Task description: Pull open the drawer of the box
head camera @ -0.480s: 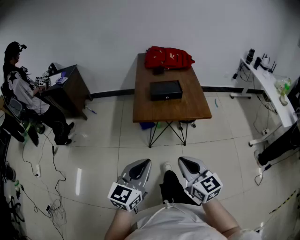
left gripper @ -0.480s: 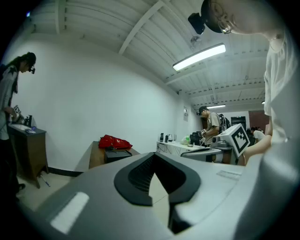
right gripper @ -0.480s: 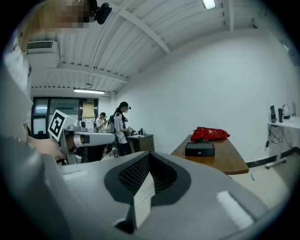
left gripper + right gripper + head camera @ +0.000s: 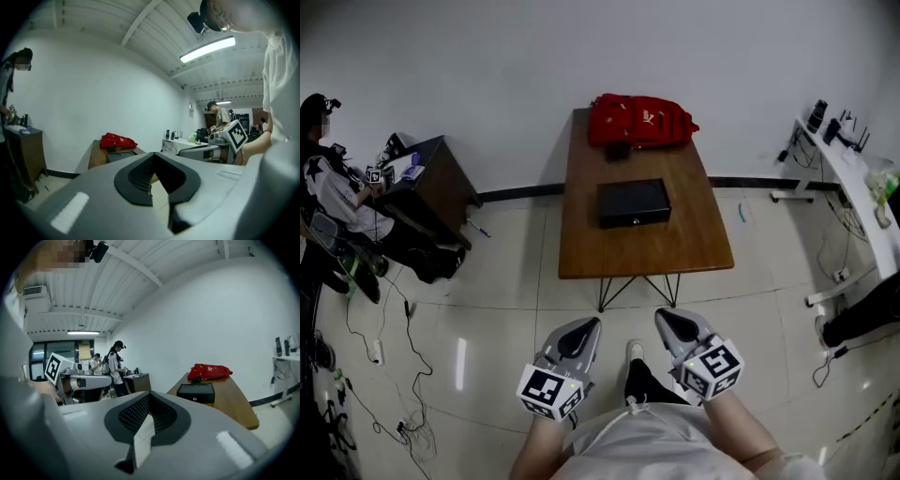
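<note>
- Head view: the black box [image 4: 634, 202] sits in the middle of the brown table [image 4: 647, 248], just in front of a red bag [image 4: 639, 120].
- The left gripper [image 4: 584, 326] and right gripper [image 4: 668, 321] are low by the person's body, well apart from the box.
- Both claws are pinched together and hold nothing.
</note>
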The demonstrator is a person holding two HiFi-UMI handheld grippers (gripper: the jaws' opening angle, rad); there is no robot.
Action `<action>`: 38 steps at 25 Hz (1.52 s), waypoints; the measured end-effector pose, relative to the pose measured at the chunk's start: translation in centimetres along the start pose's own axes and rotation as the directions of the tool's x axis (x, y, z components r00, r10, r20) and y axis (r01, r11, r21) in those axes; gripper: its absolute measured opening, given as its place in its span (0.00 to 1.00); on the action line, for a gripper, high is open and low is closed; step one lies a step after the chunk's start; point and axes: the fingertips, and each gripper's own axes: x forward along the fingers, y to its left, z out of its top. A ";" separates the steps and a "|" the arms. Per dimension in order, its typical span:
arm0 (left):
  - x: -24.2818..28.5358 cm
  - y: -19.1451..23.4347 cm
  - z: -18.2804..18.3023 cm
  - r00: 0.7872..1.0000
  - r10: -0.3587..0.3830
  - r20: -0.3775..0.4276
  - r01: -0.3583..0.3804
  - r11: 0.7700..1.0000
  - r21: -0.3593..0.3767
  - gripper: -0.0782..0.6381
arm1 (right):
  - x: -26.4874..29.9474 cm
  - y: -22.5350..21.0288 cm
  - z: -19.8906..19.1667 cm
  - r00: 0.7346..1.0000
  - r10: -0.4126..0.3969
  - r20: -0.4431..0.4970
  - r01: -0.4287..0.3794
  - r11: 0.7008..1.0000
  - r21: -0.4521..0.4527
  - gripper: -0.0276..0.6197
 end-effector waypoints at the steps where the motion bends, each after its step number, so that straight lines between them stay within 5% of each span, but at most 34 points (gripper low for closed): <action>1: 1.4 0.7 0.4 1.000 -0.001 -0.010 0.002 1.000 0.024 0.12 | 1.1 -1.5 0.4 1.000 -0.006 -0.005 0.006 1.000 0.007 0.04; 5: 7.3 4.1 2.4 0.999 0.009 -0.038 -0.005 0.993 0.116 0.12 | 6.0 -8.1 2.3 0.999 -0.037 -0.028 0.037 0.999 0.000 0.04; 14: 16.5 10.6 2.4 0.998 0.010 -0.063 -0.009 1.000 0.024 0.12 | 14.7 -15.7 4.1 0.998 0.020 -0.067 -0.023 0.999 -0.042 0.04; 28: 21.9 16.8 -0.5 0.988 0.012 -0.151 -0.024 0.996 -0.081 0.12 | 22.3 -20.4 -0.7 0.964 0.011 -0.265 -0.024 0.999 -0.043 0.04; 38: 24.7 21.2 -4.5 0.975 -0.035 -0.220 -0.002 0.986 -0.168 0.12 | 26.5 -24.6 -7.2 0.877 -0.136 -0.460 0.136 0.990 -0.034 0.04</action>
